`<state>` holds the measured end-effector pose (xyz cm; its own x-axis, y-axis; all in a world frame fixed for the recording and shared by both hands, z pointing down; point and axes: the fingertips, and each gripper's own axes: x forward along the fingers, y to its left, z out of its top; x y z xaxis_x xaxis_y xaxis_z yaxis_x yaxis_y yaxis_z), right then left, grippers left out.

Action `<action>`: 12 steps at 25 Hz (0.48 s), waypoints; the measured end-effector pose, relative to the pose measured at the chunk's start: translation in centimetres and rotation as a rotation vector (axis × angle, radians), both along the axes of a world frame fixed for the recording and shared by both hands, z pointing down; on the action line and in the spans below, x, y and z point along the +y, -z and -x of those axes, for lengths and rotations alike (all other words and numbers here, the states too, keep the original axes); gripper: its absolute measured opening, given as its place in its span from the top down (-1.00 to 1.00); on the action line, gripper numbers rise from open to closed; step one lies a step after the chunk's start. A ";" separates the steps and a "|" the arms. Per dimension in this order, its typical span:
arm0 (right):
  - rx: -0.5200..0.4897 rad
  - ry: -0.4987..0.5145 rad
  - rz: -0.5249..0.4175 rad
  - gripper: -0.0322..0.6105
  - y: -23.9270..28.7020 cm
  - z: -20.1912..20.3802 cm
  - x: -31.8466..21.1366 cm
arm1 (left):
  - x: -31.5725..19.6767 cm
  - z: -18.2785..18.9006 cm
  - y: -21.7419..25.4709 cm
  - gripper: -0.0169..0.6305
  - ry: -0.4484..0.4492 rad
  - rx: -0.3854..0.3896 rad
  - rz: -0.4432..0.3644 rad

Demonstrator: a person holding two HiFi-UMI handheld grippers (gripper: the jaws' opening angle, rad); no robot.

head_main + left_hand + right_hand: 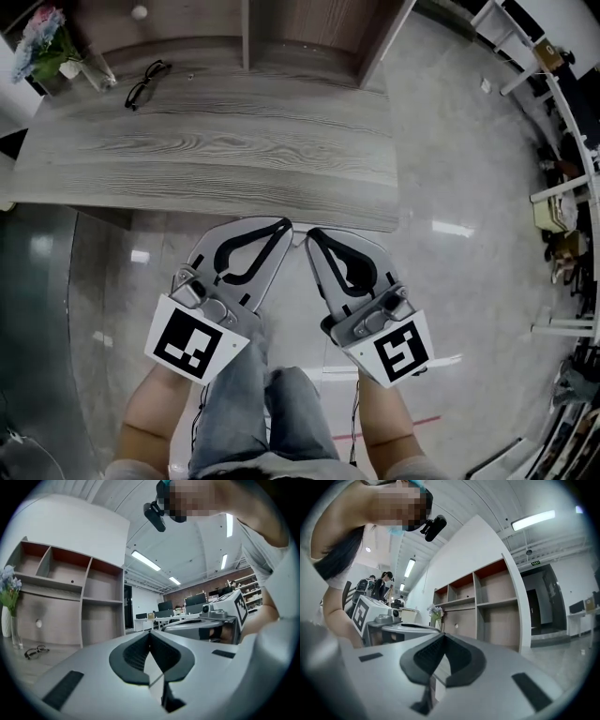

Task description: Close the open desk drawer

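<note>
both forearms are drawn in over the lap. the left gripper (284,223) and right gripper (311,232) lean tip to tip just short of the grey desk (234,150), each with its jaws pressed together on nothing. their cubes bear square black-and-white markers. i cannot tell where the drawer is.

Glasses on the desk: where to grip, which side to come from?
Probably the front frame at the bridge, from straight above. The glasses lie flat and thin on the desk, so a side approach gets little to pinch. The left tool is on their side; its jaws are together, so open first.
</note>
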<state>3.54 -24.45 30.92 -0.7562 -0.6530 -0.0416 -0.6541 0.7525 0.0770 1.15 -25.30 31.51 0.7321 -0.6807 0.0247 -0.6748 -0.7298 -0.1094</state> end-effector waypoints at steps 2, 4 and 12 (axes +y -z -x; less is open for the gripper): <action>-0.005 0.011 0.004 0.88 3.1 0.2 0.5 | 0.3 0.0 3.3 0.91 -0.002 0.016 -0.004; -0.015 0.017 0.006 0.88 6.0 0.5 1.0 | 0.8 0.1 6.3 0.91 -0.007 0.023 -0.011; -0.039 -0.003 0.007 0.88 15.6 0.4 2.9 | 3.4 0.6 15.6 0.91 0.001 0.037 -0.021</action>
